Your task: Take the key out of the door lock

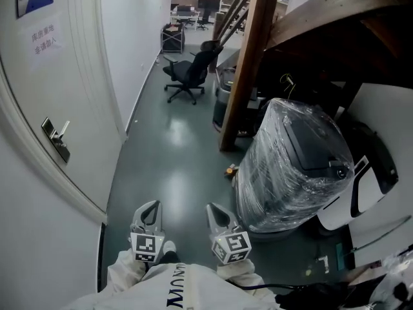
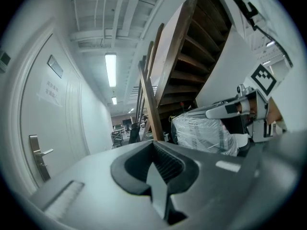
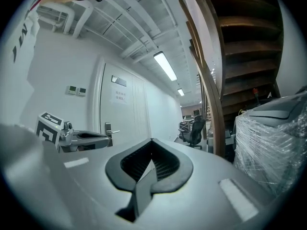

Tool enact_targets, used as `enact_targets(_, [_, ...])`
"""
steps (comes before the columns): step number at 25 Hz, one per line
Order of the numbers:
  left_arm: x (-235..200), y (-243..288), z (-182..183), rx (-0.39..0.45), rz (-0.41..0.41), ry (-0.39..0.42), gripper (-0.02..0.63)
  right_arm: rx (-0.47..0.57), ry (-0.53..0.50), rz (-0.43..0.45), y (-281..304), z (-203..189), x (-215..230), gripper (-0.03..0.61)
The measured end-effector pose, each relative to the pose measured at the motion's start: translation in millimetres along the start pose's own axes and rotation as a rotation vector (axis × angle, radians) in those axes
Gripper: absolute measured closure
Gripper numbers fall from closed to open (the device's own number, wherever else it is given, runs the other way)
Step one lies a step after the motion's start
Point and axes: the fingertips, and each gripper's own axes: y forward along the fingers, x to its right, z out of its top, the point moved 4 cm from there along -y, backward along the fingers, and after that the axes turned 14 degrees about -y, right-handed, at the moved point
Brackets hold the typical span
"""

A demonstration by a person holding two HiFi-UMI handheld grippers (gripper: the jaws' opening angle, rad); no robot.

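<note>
With left gripper and right gripper both empty, fingers pressed together, well apart from the door lock, best turn left, spread one pair, and approach squarely.

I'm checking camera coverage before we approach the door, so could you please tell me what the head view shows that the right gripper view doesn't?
Only the head view: the marker cube on the right tool, and a white-and-black machine at the far right. Only the right gripper view: the ceiling light and two wall panels. Both: the door handle, office chair, wrapped bin and left tool.
</note>
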Motion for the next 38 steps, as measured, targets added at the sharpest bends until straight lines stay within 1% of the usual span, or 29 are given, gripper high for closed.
enact_targets(4, [-31,29,4,0.004,-0.005,-0.006,0.614,-0.012,-0.010,0.008,42,4,1,0.578])
enact_targets(11, [-100,65,3,-0.018,0.029,-0.054,0.614,-0.043,-0.003,0.047,122,9,-6,0.578])
enact_targets(17, [-156,95,7,-0.014,0.041,-0.058,0.614,-0.056,-0.006,0.060,189,15,-13,0.578])
enact_targets(23, [-201,118,8,-0.004,0.050,-0.057,0.614,-0.061,-0.022,0.065,236,20,-17,0.578])
enact_targets(30, [-236,136,5,-0.004,0.096,-0.091,0.614,-0.089,-0.026,0.096,275,18,-14,0.578])
enact_targets(35, [-251,153,-3,-0.024,0.126,-0.090,0.614,-0.080,-0.014,0.150,314,12,-12,0.578])
enact_targets(38, [-260,171,-6,-0.034,0.155,-0.086,0.614,-0.075,-0.005,0.175,338,6,-1,0.578])
